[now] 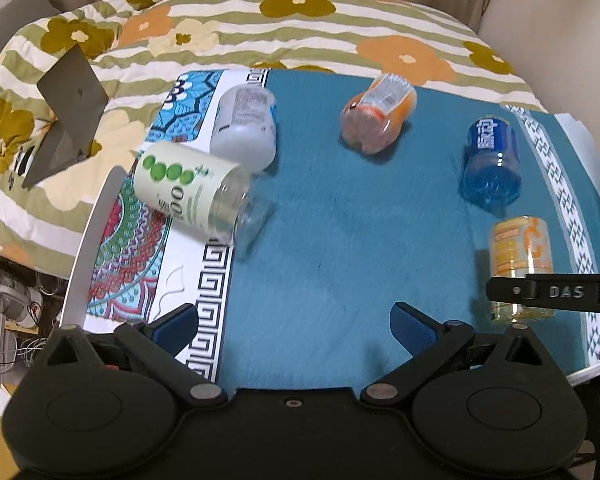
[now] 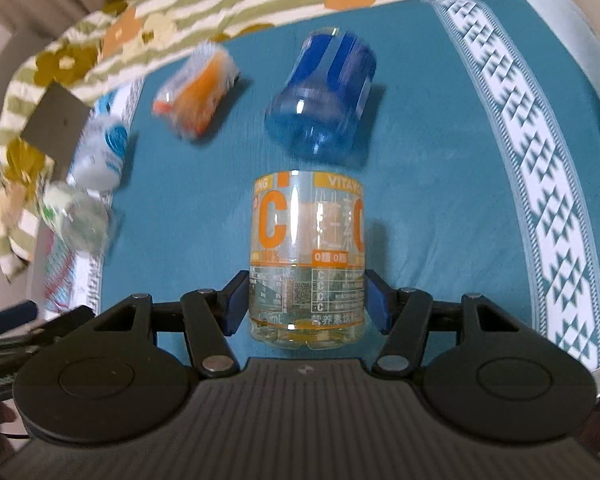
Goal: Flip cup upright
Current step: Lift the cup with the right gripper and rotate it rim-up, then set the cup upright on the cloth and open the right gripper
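Observation:
A clear cup with an orange "C" label (image 2: 307, 256) stands upright on the teal cloth, between the blue pads of my right gripper (image 2: 306, 304), whose jaws are shut on its lower part. It also shows in the left wrist view (image 1: 521, 256), with the right gripper's black finger (image 1: 548, 292) across it. My left gripper (image 1: 294, 330) is open and empty above the cloth. A green-dotted cup (image 1: 192, 192), a white cup (image 1: 246, 126), an orange cup (image 1: 380, 116) and a blue cup (image 1: 492, 164) lie on their sides.
The teal cloth (image 1: 340, 240) has patterned borders and covers a table with a metal edge at the left (image 1: 88, 236). A floral blanket (image 1: 260, 28) lies behind. An open grey laptop (image 1: 66, 120) sits on the blanket at the left.

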Motion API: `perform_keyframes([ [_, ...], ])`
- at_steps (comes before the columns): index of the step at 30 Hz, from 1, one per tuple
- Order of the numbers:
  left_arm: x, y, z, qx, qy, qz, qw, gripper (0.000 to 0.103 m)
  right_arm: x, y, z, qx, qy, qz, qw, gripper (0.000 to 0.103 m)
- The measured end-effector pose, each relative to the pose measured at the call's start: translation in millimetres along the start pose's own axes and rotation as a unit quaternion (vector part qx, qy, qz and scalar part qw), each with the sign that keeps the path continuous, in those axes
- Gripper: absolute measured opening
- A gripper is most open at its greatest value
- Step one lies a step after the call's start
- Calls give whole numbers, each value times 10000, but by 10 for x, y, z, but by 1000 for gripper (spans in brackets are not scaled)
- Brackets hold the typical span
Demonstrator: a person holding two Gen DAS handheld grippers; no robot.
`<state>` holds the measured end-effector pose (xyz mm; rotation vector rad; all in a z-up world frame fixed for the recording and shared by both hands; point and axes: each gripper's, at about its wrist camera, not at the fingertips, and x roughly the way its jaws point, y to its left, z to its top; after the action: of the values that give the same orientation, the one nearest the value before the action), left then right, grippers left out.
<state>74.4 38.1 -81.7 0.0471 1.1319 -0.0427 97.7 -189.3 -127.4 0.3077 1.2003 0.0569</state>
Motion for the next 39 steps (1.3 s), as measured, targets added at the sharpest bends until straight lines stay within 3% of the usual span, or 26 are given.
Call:
perform_keyframes([
  [12,-4,94,-82,-3,45,15,10000,103,180,110,-55,-147,172,-104,9997,79],
  [14,-11,100,-78,7,37,18,10000,103,183,109,-53,-104,170,-91,9998,93],
  [16,-21,102,-69,9,22,23,10000,103,184,102,-54,-25,171,-48,9998,100],
  [29,-202,99,-5,16,-136,-15,9999,103,1,64,-60,292,39,118,9995,102],
  [39,-503,-121,176,147,-379,-22,9992,103,-704,-105,-30,354,-460,193,9981,103],
])
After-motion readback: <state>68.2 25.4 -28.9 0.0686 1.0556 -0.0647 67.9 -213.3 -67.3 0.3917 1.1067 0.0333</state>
